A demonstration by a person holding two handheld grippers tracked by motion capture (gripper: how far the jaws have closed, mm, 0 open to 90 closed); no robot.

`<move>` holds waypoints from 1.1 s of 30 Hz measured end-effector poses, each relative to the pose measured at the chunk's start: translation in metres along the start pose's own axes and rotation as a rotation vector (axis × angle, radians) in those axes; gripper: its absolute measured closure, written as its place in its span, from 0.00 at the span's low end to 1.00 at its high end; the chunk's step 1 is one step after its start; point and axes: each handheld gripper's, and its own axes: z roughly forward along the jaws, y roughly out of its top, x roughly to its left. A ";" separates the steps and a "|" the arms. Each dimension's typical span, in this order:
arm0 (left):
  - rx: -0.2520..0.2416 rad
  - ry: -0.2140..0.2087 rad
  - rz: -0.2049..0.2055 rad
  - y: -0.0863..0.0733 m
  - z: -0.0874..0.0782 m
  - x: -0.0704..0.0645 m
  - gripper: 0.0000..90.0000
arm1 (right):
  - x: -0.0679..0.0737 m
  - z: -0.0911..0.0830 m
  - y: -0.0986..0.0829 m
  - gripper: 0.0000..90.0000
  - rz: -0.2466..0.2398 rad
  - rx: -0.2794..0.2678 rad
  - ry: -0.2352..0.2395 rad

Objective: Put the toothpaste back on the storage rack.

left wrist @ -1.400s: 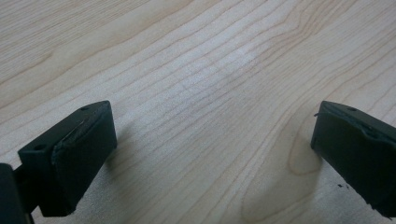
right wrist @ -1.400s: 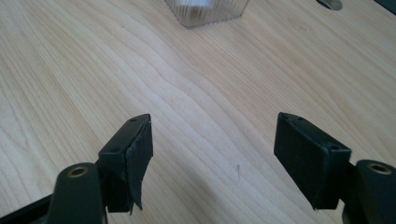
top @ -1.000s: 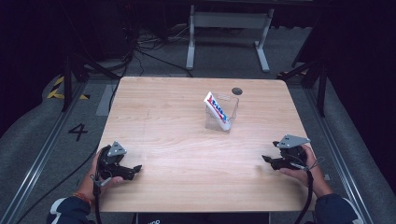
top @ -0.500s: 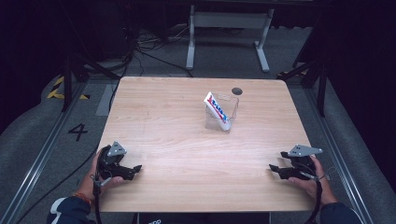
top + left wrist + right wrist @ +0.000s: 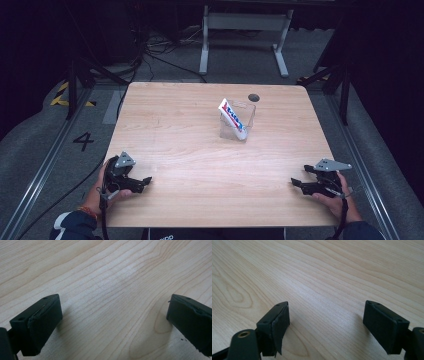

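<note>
Both tools rest low on the tabletop, left gripper near the front-left corner, right gripper front-right, jaws spread wide, holding nothing. A tube leans in a clear holder toward the back edge.

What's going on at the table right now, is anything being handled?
Nothing is held. A person rests the left gripper and the right gripper on the wooden table at its near corners, both with jaws open and empty. A toothpaste tube stands tilted in a clear holder toward the far side, untouched.
</note>
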 end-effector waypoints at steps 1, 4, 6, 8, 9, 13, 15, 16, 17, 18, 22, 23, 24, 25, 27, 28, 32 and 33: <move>0.000 0.001 -0.001 0.000 0.000 0.000 0.01 | 0.000 0.000 0.000 0.24 0.000 0.000 0.000; 0.000 0.002 -0.001 0.000 0.000 0.000 0.01 | 0.000 0.000 0.000 0.24 0.000 0.000 0.000; 0.000 0.002 -0.001 0.000 0.000 0.000 0.01 | 0.000 0.000 0.000 0.24 0.000 0.000 0.000; 0.000 0.001 -0.001 0.000 0.000 0.000 0.01 | 0.000 0.000 0.000 0.24 0.000 0.000 0.000; 0.001 0.000 -0.001 0.000 0.000 0.000 0.01 | 0.000 0.000 0.000 0.24 0.000 0.000 0.000; -0.001 -0.003 -0.010 0.000 0.001 0.000 0.00 | 0.000 0.000 0.000 0.24 0.000 0.000 0.000; -0.001 -0.003 -0.010 0.000 0.001 0.000 0.00 | 0.000 0.000 0.000 0.24 0.000 0.000 0.000; -0.001 -0.003 -0.010 0.000 0.001 0.000 0.00 | 0.000 0.000 0.000 0.24 -0.001 0.000 0.000; -0.001 -0.003 -0.011 0.000 0.001 0.000 0.00 | 0.000 0.000 0.000 0.24 0.000 0.000 0.000; -0.001 -0.003 -0.010 0.000 0.001 0.000 0.00 | 0.000 0.000 0.000 0.24 -0.001 0.000 0.000; 0.004 -0.009 -0.023 0.000 0.001 -0.001 0.00 | 0.000 0.000 0.000 0.24 0.000 0.000 0.000; 0.004 -0.009 -0.023 0.000 0.001 -0.001 0.00 | 0.000 0.000 0.000 0.24 -0.001 0.000 0.000; 0.005 -0.009 -0.023 0.000 0.001 -0.001 0.00 | 0.000 0.000 0.000 0.24 -0.001 0.000 -0.001; 0.005 -0.009 -0.023 0.000 0.001 -0.001 0.00 | 0.000 0.000 0.000 0.24 -0.001 0.000 -0.001; 0.001 -0.004 -0.017 0.001 0.001 0.000 0.00 | 0.000 0.000 0.000 0.24 -0.001 0.000 -0.001; 0.001 -0.004 -0.017 0.001 0.001 -0.001 0.00 | 0.000 0.000 0.000 0.24 -0.001 0.000 -0.001; 0.003 -0.002 -0.016 0.001 0.001 -0.001 0.00 | 0.000 0.000 0.000 0.24 0.000 0.000 -0.001; 0.002 -0.003 -0.017 0.001 0.001 -0.001 0.00 | 0.000 0.000 0.000 0.24 0.000 0.000 -0.001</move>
